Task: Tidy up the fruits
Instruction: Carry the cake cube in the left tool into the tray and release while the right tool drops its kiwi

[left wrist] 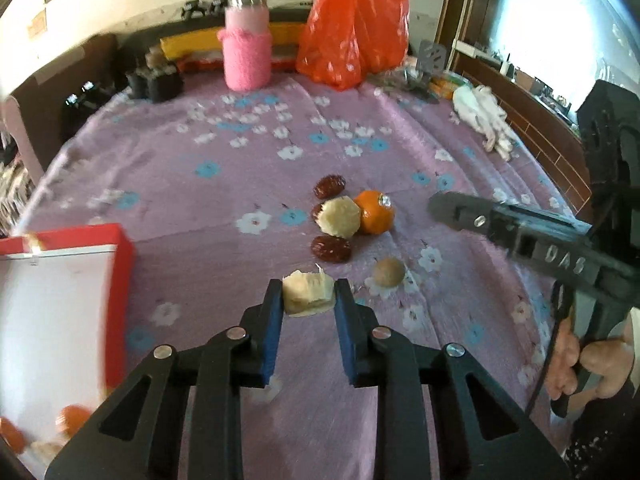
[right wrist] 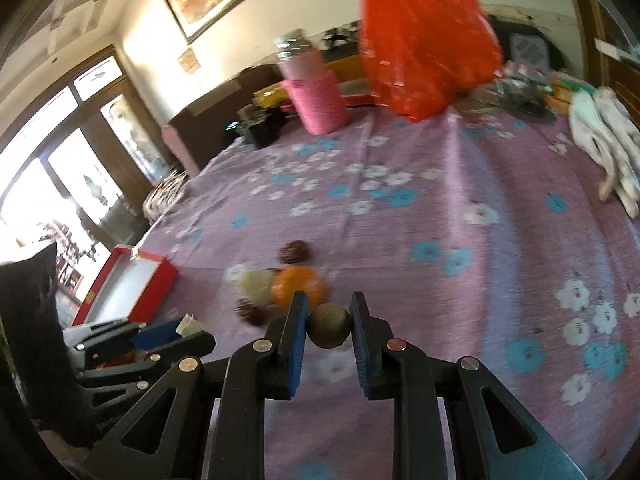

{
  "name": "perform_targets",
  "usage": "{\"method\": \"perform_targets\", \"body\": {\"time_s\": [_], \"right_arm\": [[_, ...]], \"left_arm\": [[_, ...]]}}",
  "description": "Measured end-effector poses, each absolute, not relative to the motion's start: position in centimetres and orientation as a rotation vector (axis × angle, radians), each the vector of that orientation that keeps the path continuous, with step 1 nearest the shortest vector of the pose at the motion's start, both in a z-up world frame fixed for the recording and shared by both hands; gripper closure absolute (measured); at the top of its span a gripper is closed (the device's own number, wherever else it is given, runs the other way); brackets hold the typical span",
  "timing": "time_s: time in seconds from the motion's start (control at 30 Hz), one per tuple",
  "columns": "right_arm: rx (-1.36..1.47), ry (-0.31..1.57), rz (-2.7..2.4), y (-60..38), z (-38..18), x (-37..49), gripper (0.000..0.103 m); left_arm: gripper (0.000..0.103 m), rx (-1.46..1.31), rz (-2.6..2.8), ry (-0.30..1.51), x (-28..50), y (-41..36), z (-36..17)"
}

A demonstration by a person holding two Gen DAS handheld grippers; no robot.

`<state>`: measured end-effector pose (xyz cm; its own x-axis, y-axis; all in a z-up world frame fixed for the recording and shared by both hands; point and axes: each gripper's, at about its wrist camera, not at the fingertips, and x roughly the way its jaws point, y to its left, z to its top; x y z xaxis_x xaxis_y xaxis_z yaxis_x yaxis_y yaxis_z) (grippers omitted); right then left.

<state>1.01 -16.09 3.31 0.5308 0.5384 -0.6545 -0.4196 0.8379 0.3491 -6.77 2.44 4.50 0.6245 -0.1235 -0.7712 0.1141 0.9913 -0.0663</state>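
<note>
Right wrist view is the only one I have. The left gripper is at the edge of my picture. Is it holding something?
Observer: Yes. The left gripper is shut on a pale peeled chunk.
Operator: I count two dark red dates. Are there more?
Observer: Three dates: far, near, and one half hidden behind a larger pale chunk.
Operator: Is the red box empty?
Observer: It seems not. Orange fruit, blurred, shows at the near end of the red box.

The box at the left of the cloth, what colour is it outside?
Red outside, white inside; the box shows best in the right wrist view.
</note>
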Motion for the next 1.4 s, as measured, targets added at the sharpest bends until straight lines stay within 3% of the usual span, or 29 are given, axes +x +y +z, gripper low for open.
{"method": "perform_targets", "body": {"time_s": [0.4, 0.7, 1.2, 1.3, 1.37, 1.4], "right_arm": [[0.008, 0.747, 0.823, -4.0, 7.7, -7.5, 0.082], [-0.105, 0.78, 0.947, 5.5, 6.4, -12.4, 0.082], [-0.219, 0.835, 0.963, 11.8, 3.5, -15.5, 0.079], [-0.215, 0.824, 0.967, 11.7, 3.8, -15.5, 0.078], [-0.197, 0.809, 0.97, 11.3, 4.3, -15.6, 0.078], [-0.187, 0.806, 0.973, 11.0, 4.6, -15.5, 0.076]], "left_arm": [[0.08, -0.065, 0.097, 0.754, -15.8, 14.1, 8.5], [0.08, -0.079, 0.303, 0.745, -18.9, 22.7, 7.0], [0.08, -0.123, 0.305, 0.807, -19.7, 24.6, 4.5], [0.075, -0.118, 0.315, 0.809, -19.7, 24.5, 4.7], [0.053, -0.11, 0.327, 0.806, -19.8, 24.5, 4.8], [0.049, -0.102, 0.339, 0.797, -19.9, 24.4, 4.9]]}}
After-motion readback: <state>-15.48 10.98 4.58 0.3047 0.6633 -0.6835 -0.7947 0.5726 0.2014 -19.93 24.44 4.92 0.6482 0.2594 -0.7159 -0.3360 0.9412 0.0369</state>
